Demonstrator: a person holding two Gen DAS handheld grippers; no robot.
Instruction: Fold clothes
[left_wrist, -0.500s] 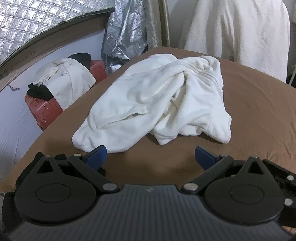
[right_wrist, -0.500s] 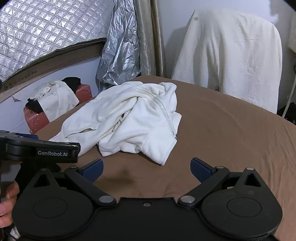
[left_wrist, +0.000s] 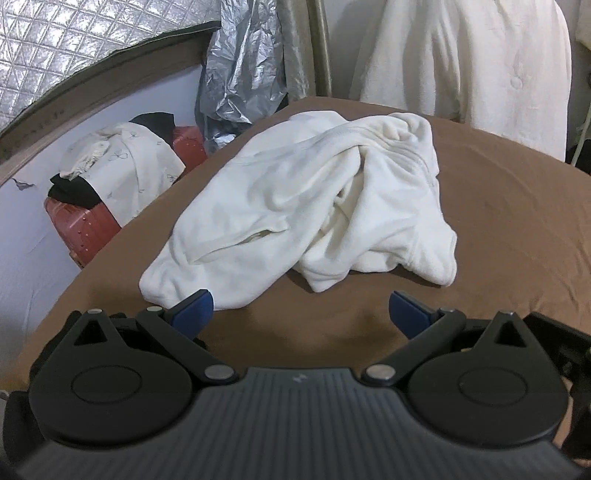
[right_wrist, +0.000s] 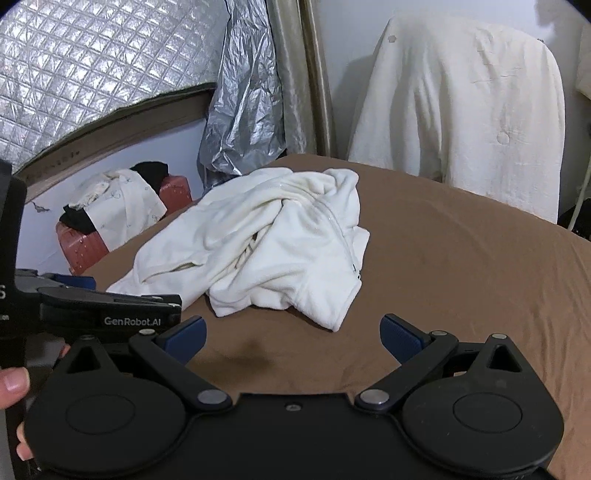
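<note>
Two pairs of tongs hover over the bed (left_wrist: 517, 221), and neither holds anything yet. Through your left wrist camera, the left tongs (left_wrist: 301, 312) stand wide open, angled down at the brown cover. The white fleece jacket (left_wrist: 314, 206) lies crumpled in a heap just beyond them, its nearest corner close to the left blue pad (left_wrist: 194, 308), though I cannot tell whether they touch. A red suitcase (left_wrist: 85, 225) piled with clothes sits off the bed's far left edge.

Through your right wrist camera, the right tongs (right_wrist: 291, 334) are equally wide open and empty. The jacket's zipper (right_wrist: 341, 240) runs down the side nearest them, and the left tongs show at the left edge, with part of a hand (right_wrist: 13, 384) below.

You look to be at the very start: the approach before spreading. Next you probably need to pinch two separate edges and pull the heap flat.
</note>
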